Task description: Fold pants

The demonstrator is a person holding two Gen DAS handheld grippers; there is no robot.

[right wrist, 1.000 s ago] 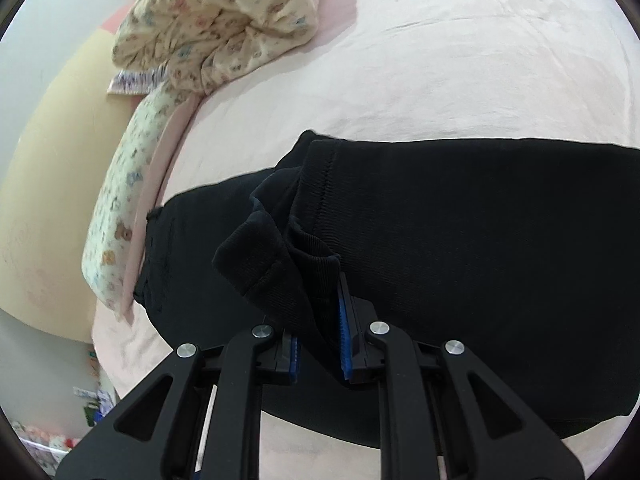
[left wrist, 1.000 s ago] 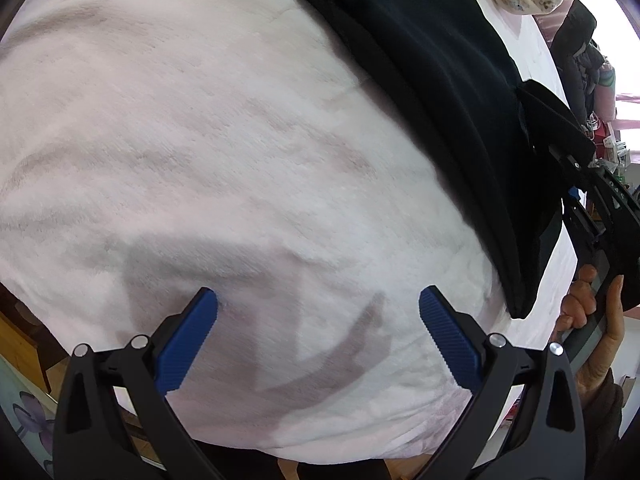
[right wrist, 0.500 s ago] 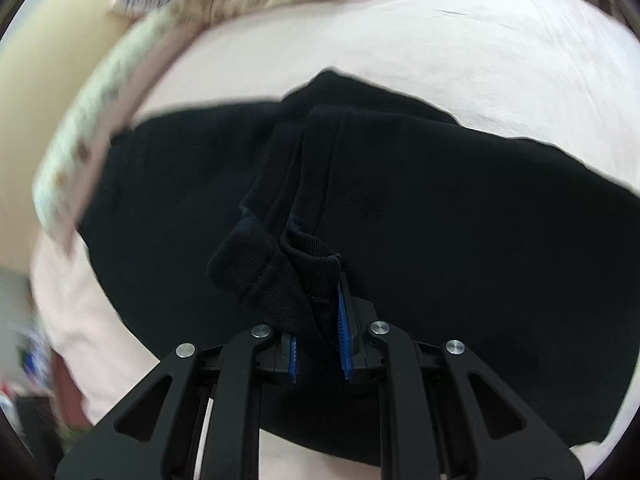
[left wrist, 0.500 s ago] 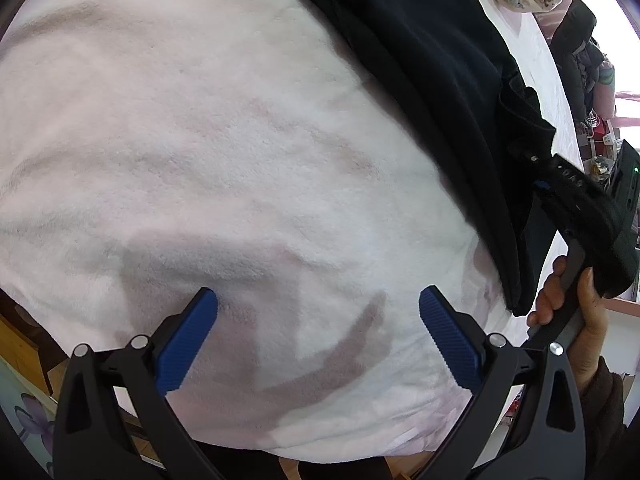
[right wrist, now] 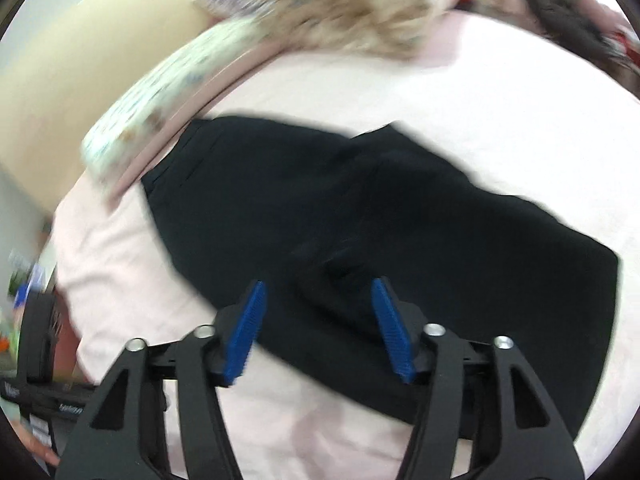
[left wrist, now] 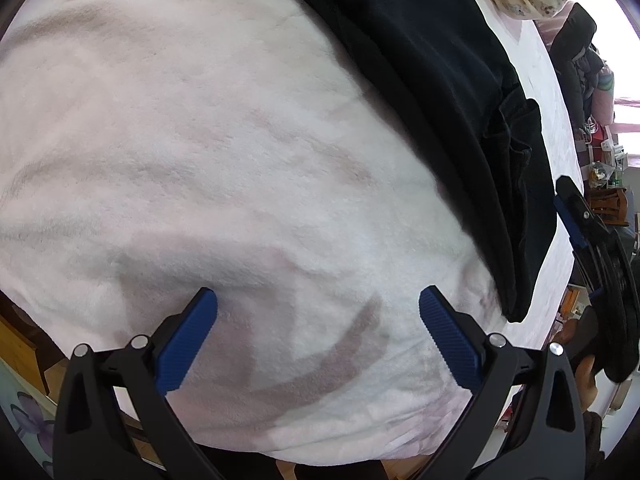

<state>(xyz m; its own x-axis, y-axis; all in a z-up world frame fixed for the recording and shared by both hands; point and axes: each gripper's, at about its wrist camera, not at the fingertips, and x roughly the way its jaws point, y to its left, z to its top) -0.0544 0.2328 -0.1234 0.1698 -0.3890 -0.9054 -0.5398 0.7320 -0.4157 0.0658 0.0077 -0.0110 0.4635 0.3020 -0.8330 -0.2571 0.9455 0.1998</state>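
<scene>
Where the pale pink blanket (left wrist: 224,152) covers the bed, I list what lies before me.

Item: black pants (right wrist: 360,216), lying flat on the blanket in folded layers, with a rumpled fold of cloth near the middle of their near edge. In my left view the same pants (left wrist: 432,80) run along the upper right, well apart from my left jaws.

Item: my right gripper (right wrist: 318,328), blue pads spread. Its jaws have just been opening; the pants lie beneath and between them, and neither pad presses on the cloth.

Item: my left gripper (left wrist: 318,336), jaws spread wide over bare blanket, nothing between them, their shadow falling on the blanket.

Item: floral quilt (right wrist: 320,12), bunched at the far end of the bed beyond the pants; blurred in the right view.
</scene>
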